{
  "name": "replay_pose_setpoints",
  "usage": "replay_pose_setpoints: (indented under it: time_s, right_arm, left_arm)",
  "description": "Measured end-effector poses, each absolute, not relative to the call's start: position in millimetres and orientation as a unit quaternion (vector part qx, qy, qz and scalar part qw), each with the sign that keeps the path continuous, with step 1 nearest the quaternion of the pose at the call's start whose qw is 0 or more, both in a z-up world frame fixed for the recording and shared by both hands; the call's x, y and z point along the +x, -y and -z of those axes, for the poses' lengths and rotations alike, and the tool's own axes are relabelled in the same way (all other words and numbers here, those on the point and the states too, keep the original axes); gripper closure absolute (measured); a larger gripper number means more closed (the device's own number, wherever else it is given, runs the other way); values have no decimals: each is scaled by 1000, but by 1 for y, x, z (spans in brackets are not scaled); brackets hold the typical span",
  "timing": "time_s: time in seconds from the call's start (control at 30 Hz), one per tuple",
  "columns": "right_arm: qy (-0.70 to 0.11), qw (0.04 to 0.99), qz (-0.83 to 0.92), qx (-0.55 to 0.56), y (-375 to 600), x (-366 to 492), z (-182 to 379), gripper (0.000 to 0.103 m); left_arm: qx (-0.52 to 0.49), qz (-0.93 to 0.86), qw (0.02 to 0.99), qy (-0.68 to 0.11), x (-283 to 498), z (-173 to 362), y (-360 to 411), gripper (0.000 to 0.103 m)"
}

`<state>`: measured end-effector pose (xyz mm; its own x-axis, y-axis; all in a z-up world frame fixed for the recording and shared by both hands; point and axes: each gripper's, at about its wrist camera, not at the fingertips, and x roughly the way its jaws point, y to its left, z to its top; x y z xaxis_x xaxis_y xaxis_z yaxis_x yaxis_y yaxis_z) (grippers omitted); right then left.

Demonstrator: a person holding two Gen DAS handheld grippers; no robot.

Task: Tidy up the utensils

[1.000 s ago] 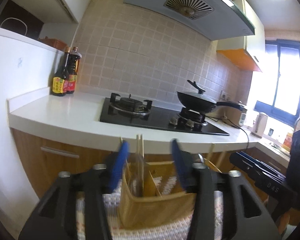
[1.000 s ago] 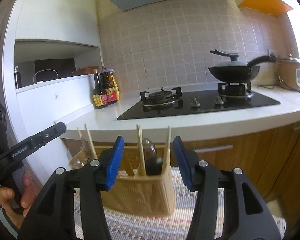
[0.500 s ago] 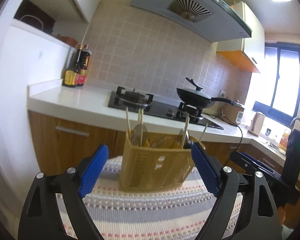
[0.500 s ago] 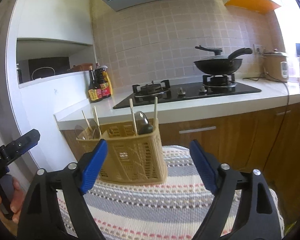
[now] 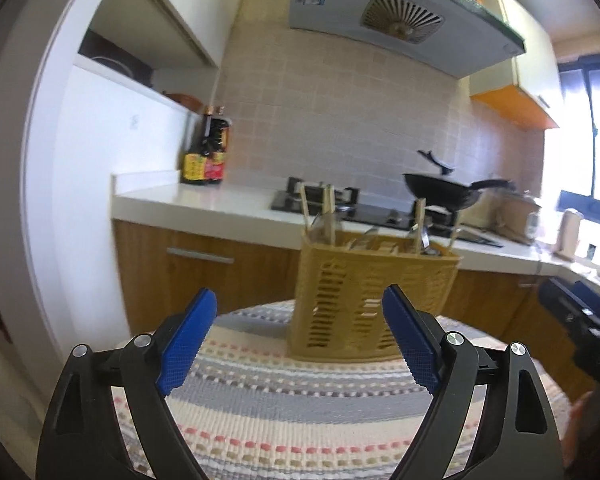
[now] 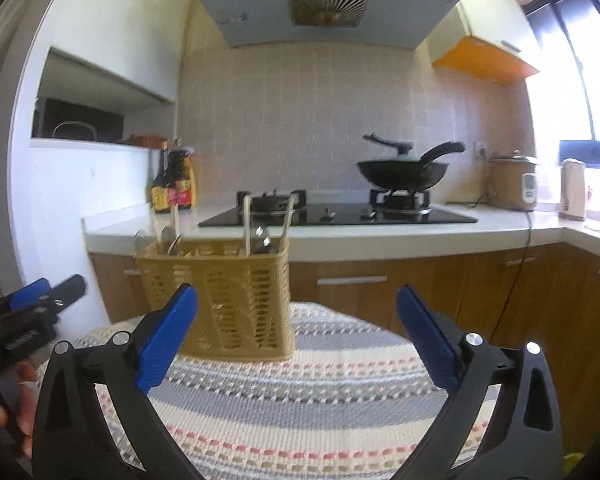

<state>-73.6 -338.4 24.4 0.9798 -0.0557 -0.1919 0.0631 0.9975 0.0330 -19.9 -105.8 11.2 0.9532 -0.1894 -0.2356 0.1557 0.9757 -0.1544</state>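
Observation:
A tan slotted utensil basket (image 5: 370,294) stands upright on a striped woven mat (image 5: 300,408); it also shows in the right wrist view (image 6: 224,296). Chopsticks (image 5: 330,216) and spoons (image 6: 260,236) stick up from its compartments. My left gripper (image 5: 300,340) is open and empty, a little back from the basket's near side. My right gripper (image 6: 296,336) is open and empty, to the right of and behind the basket. The left gripper also shows at the left edge of the right wrist view (image 6: 32,304).
Behind the mat runs a white counter (image 6: 380,236) with a black gas hob (image 6: 340,212), a black wok (image 6: 402,170) and sauce bottles (image 5: 206,156). Wooden cabinet doors (image 5: 204,268) lie below. A rice cooker (image 6: 514,180) and kettle (image 6: 574,188) stand at right.
Both grippers have opened wide and pulled back from the basket, which now stands free on the mat and looks smaller and farther away.

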Motion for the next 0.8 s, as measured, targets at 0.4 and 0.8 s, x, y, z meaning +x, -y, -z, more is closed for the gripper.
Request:
replay_pose_setpoints:
  time_s: [0.4, 0.8]
  right_arm:
    - [-116, 993, 24, -6, 333, -62, -13, 8]
    - [-132, 991, 29, 1, 335, -59, -10, 8]
  left_arm:
    - [-23, 22, 991, -127, -19, -1, 106, 19]
    - [-11, 34, 990, -137, -20, 1, 115, 14]
